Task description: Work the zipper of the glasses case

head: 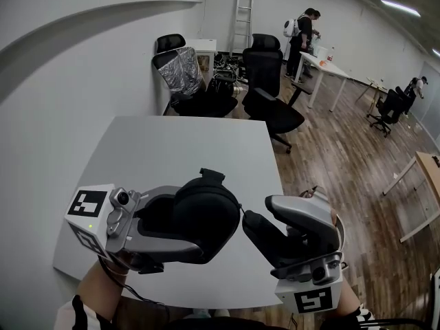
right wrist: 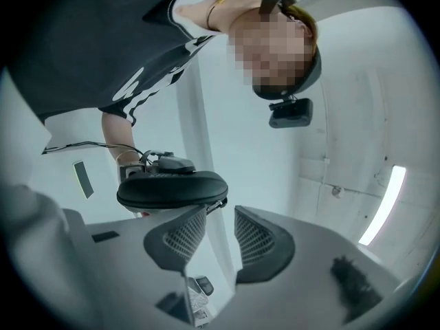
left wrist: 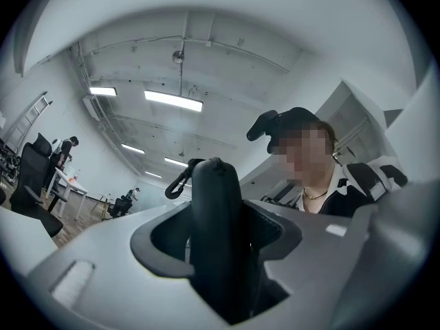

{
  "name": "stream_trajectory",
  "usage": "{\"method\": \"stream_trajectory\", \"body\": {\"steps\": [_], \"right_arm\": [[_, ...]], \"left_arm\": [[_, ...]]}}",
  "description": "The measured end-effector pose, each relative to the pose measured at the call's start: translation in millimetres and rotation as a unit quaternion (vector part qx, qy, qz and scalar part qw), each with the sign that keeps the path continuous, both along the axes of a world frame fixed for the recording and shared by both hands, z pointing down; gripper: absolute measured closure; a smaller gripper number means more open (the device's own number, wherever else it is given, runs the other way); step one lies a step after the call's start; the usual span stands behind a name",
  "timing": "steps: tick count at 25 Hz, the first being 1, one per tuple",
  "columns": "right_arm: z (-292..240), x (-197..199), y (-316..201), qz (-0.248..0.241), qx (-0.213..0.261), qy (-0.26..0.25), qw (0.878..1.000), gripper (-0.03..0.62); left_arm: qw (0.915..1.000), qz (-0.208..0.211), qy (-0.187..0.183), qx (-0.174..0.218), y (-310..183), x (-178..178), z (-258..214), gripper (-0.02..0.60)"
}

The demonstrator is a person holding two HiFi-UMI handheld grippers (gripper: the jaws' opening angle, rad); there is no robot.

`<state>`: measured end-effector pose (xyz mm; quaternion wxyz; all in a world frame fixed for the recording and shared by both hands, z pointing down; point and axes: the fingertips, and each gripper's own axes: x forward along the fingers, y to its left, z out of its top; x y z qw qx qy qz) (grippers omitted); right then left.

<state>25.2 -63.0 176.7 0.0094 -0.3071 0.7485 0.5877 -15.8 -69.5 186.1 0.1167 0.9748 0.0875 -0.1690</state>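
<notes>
Two marker cubes [head: 88,208] [head: 313,301], left tongs [left wrist: 216,246] gripping black glasses case [head: 206,215], right tongs [right wrist: 220,215] parted

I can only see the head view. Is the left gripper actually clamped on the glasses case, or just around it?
Observer: Clamped. In the left gripper view the left gripper has the glasses case standing edge-on between its jaws, with the pads pressing on both sides.
Operator: Is the right one holding anything?
Observer: No. The right gripper view shows the right gripper with its jaws apart and nothing between them. The case lies just beyond the tips.
Operator: Anything attached to the case?
Observer: A black clip hangs at its top end in the left gripper view.
</notes>
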Motion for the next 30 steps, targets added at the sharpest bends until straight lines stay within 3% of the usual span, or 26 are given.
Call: {"method": "stream_trajectory", "body": {"steps": [5,9,11,19,30], "right_arm": [[-5,2,0,-0.018,-0.027,-0.036,0.999,0.467],[-6,-4,1,-0.030,-0.034,-0.050,0.998,0.545],[-8,-7,-1,-0.031,-0.033,-0.049,0.998,0.546],[1,-11,-1,-0.002,0.009,0.033,0.999,0.553],[13,-12,-5,0.031,-0.002,0.045,0.999,0.588]], "left_arm": [[1.0000,0.004,-0.001,-0.004,1,0,0,0.345],[0.9999,0.011,-0.007,-0.005,1,-1,4,0.345],[0.9997,0.018,-0.015,-0.008,3,0,5,0.344],[0.9994,0.007,-0.032,-0.007,0,1,9,0.344],[0.9992,-0.020,-0.029,-0.021,-9,-1,18,0.344]]}}
